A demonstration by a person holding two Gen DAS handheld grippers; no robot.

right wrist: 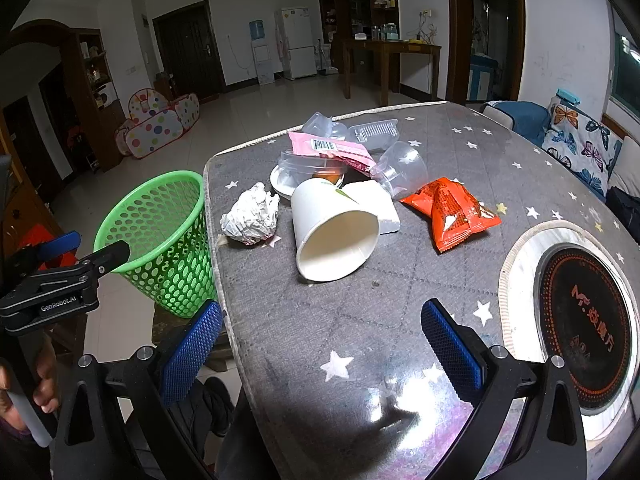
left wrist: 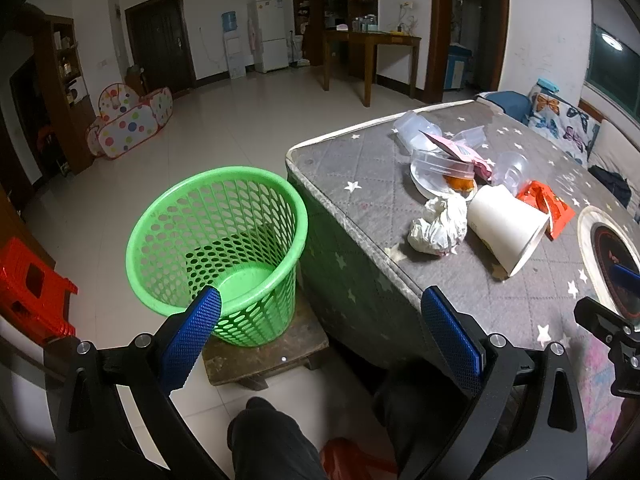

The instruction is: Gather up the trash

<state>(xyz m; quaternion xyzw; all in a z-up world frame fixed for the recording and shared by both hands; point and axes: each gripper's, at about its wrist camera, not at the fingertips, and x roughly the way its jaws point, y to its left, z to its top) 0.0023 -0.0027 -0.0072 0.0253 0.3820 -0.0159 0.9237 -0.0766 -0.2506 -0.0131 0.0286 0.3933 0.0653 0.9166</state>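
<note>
stool (left wrist: 264,356) under basket (left wrist: 216,240), left-view only

The near stretch of the grey star-patterned table (right wrist: 360,320) lay bare. Farther in, the tipped paper cup (right wrist: 334,232), crumpled paper (right wrist: 252,216) and orange wrapper (right wrist: 452,210) crowded together. The green basket (left wrist: 216,240) stood unobstructed left of the table.

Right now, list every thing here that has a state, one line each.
Green basket: upright on a wooden stool, empty.
Paper cup: tipped on its side, empty, mouth toward the camera.
Crumpled paper: balled up, on the table.
Orange snack bag: lying flat, torn open.
Pink packet: resting on a clear plastic tub.
Clear cup: on its side.
Left gripper: jaws wide, holding nothing.
Right gripper: jaws wide, holding nothing.
</note>
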